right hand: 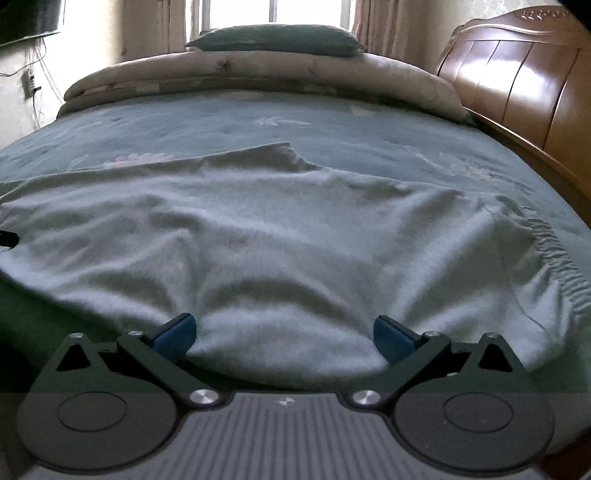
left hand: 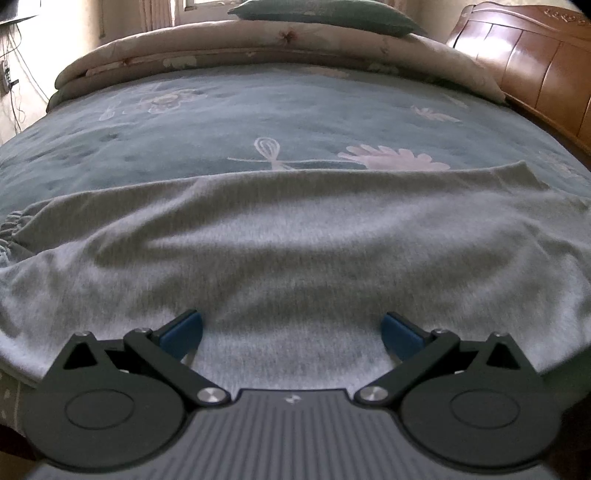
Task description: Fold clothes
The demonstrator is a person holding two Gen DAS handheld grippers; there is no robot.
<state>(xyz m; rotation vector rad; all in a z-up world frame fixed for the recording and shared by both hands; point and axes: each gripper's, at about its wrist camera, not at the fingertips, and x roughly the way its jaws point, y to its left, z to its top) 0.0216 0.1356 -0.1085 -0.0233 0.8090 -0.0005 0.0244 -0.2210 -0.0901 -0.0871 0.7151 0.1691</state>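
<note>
Open left claw [left hand: 291, 332] over sideways-lying grey garment [left hand: 295, 236].

Place: a bedroom in a home.
Bed [right hand: 332, 122]: it filled the view, spread with a teal flowered cover.
Headboard [right hand: 517, 81]: carved, glossy brown wood along the bed's right side.
Quilt [right hand: 258, 77]: folded, beige with flowers, laid across the bed's far end.
Pillow [right hand: 277, 40]: dark green, on top of the quilt.
Window [right hand: 277, 14]: bright, with curtains, beyond the bed's far end.
Wall left of the bed: hanging cables [right hand: 37, 81].
</note>
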